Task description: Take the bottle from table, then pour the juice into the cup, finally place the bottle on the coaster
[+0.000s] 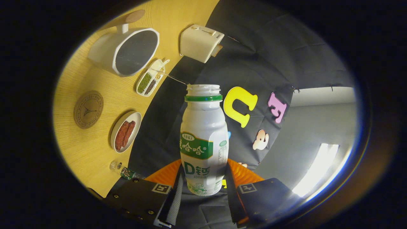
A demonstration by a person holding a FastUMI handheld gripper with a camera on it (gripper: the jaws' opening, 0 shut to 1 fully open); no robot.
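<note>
Gripper (203,184): you are clamping both fingers on the bottle.
Bottle (203,140): uncapped, sitting between the fingers, lifted off the table (95,149).
Cup (127,51): lying beyond the coaster (88,109).

The bottle (203,140) hides its lower sides behind the fingers of the gripper (204,186). A small clear bottle (122,170) near the worktop (92,149) edge is too small to tell. The cup (127,52) inside looks dark; its content cannot be told.
</note>
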